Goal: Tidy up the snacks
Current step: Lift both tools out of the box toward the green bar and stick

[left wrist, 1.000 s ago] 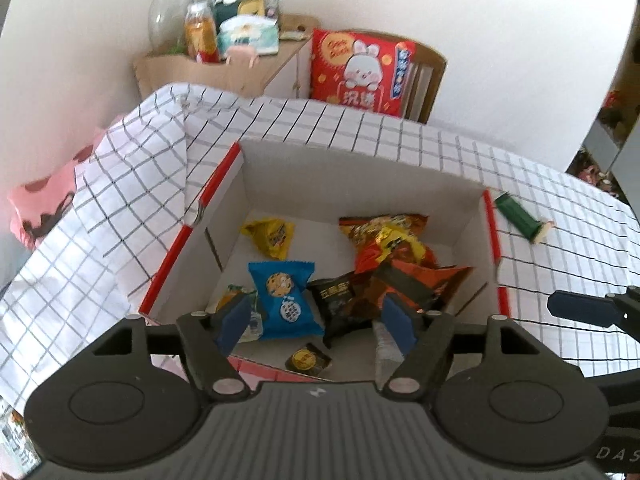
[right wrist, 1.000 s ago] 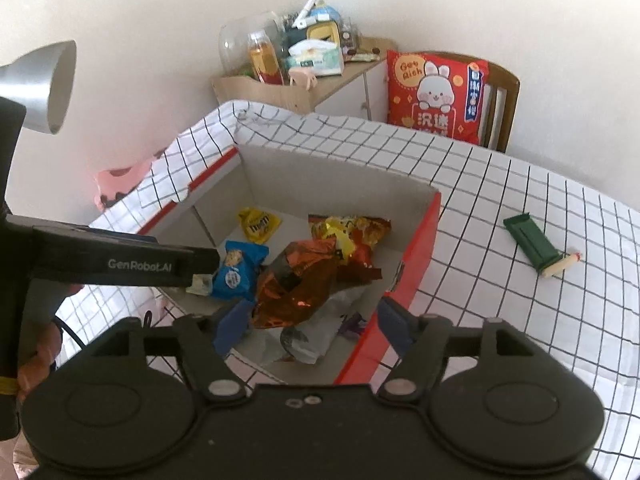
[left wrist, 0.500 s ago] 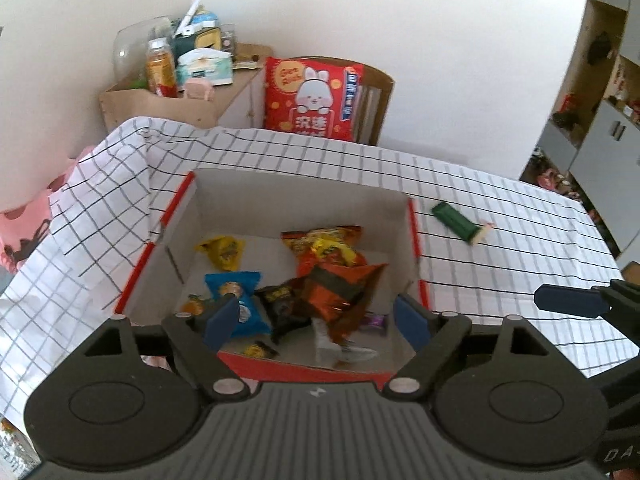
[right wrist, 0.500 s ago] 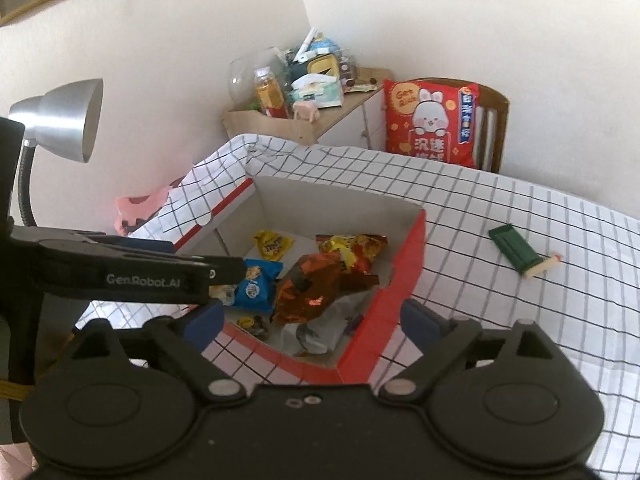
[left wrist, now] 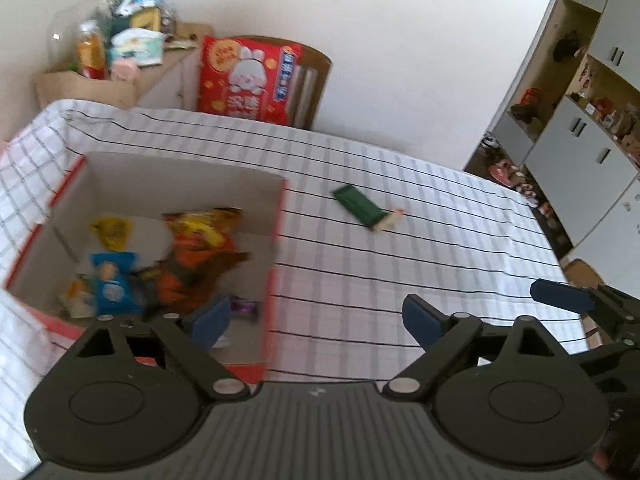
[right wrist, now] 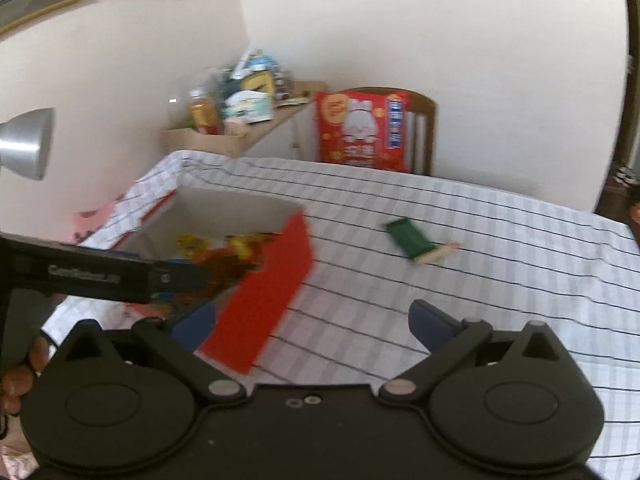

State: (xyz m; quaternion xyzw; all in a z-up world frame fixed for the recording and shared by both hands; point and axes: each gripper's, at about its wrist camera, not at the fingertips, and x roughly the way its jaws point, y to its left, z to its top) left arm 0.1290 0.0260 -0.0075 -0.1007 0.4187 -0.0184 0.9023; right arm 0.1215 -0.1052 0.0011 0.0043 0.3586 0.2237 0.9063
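A red-sided cardboard box [left wrist: 276,240] [right wrist: 276,280] sits on the checked tablecloth and holds several snack packets, among them a blue one [left wrist: 110,284], a yellow one [left wrist: 112,232] and an orange one [left wrist: 200,264]. A green snack bar [left wrist: 358,206] [right wrist: 410,238] lies on the cloth to the right of the box. My left gripper [left wrist: 316,318] is open and empty, near the box's right front corner. My right gripper [right wrist: 312,324] is open and empty, above the cloth beside the box. The views are blurred.
A red rabbit-print bag [left wrist: 246,80] [right wrist: 362,130] leans on a wooden chair behind the table. A cluttered side cabinet [left wrist: 108,76] stands at the back left. A lamp head [right wrist: 26,144] is at the left. Cupboards [left wrist: 580,120] stand at the right.
Both grippers have pulled back and swung right, away from the box interior. Their jaws have opened wider. The green bar now sits nearer the middle of both views.
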